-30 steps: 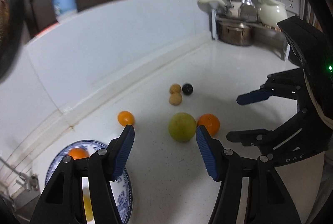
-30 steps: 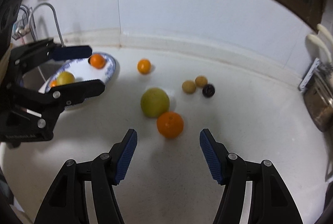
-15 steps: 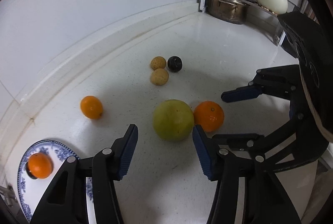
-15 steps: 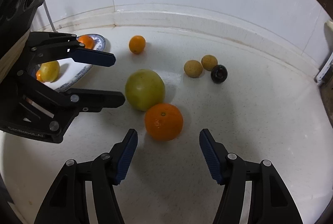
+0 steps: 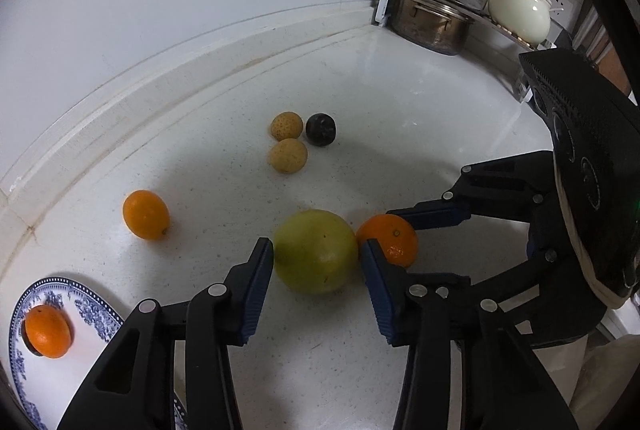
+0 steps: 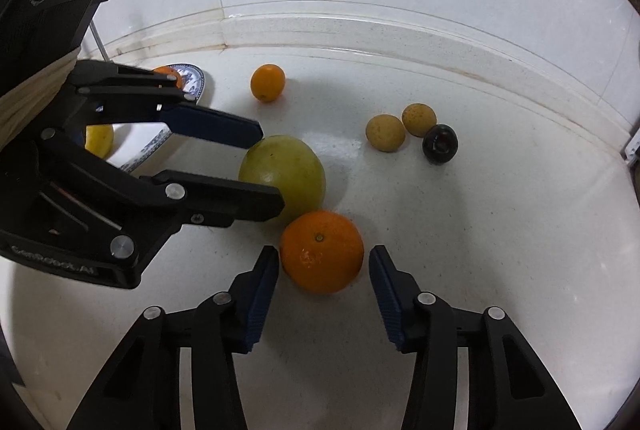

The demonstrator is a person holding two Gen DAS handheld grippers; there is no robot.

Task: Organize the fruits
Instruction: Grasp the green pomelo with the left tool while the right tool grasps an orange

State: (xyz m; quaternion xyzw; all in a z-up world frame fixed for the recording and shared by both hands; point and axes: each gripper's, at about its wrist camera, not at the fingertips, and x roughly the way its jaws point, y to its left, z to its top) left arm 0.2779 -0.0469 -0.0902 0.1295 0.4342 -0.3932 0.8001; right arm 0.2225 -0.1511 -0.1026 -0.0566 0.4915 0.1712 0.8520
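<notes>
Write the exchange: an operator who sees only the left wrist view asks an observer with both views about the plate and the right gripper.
Operator: Does the plate hold only that small citrus?
Observer: No. A yellow fruit lies on it too, hidden from you behind the left gripper.
Operator: Is the right gripper placed around the orange?
Observer: Yes. Its jaws stand open, one on each side of the orange, not shut on it.
</notes>
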